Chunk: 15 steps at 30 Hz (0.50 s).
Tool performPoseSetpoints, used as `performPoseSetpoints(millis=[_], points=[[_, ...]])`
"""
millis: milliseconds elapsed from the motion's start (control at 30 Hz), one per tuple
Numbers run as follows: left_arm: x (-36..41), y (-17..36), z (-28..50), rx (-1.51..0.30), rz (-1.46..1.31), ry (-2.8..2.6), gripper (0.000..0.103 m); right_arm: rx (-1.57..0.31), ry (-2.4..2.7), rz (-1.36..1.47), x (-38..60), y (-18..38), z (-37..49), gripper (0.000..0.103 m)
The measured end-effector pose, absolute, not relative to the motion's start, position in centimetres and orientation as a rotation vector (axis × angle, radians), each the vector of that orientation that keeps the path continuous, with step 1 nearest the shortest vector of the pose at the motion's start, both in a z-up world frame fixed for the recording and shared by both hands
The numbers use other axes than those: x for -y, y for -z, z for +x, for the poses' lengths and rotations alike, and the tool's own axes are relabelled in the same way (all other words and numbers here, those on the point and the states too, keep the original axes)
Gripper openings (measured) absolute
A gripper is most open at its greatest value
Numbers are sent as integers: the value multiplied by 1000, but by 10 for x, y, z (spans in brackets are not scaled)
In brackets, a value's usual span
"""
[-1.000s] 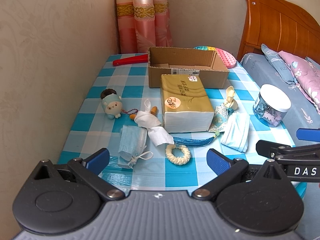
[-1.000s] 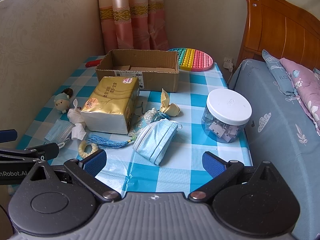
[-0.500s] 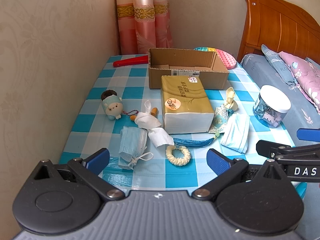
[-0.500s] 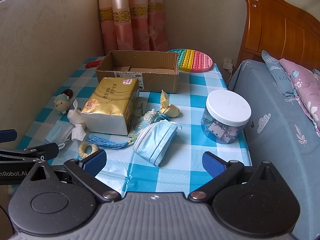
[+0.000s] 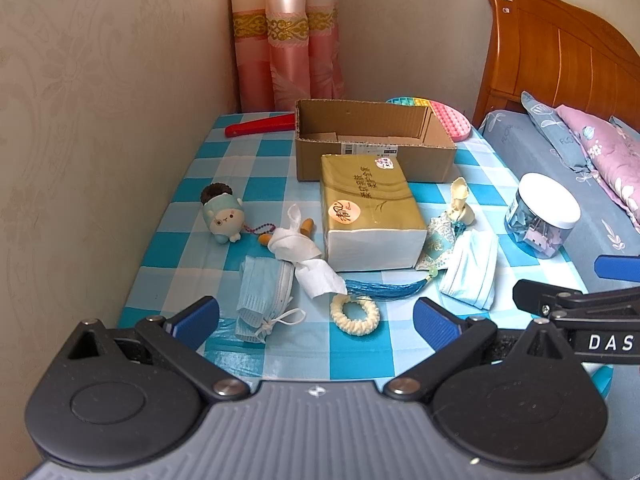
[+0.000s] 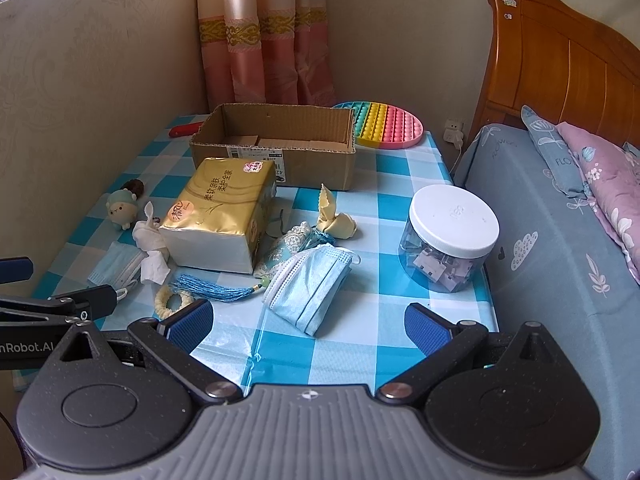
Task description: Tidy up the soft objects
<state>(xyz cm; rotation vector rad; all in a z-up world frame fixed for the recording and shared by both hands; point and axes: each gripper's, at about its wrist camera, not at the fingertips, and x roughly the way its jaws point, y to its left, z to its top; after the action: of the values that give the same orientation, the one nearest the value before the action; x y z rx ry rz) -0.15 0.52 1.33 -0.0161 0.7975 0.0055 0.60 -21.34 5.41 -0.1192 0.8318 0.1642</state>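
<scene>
On the blue checked table lie a gold tissue pack [image 5: 370,212] [image 6: 222,216], two blue face masks [image 5: 262,296] [image 6: 310,284], a crumpled white tissue [image 5: 304,256], a cream scrunchie [image 5: 355,314], a blue tassel with a sachet [image 5: 384,290], a cream cloth piece [image 6: 334,220] and a small plush toy [image 5: 222,220]. An open cardboard box [image 5: 372,136] [image 6: 276,140] stands behind them. My left gripper [image 5: 316,320] is open and empty, near the scrunchie. My right gripper [image 6: 308,324] is open and empty, near the right mask.
A clear jar with a white lid [image 6: 452,240] stands at the table's right edge. A rainbow pop-it pad [image 6: 384,124] and a red object [image 5: 260,126] lie at the back. Walls bound the left and back; a bed [image 6: 560,240] is at right.
Both grippers have drifted back slightly; objects have not moved.
</scene>
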Motion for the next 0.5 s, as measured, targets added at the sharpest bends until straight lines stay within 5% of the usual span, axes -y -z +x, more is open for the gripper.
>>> performPoseSetpoints(millis=[500], points=[[-5, -6, -1, -791, -12, 10, 102, -813, -187, -145, 211, -50, 10, 103]])
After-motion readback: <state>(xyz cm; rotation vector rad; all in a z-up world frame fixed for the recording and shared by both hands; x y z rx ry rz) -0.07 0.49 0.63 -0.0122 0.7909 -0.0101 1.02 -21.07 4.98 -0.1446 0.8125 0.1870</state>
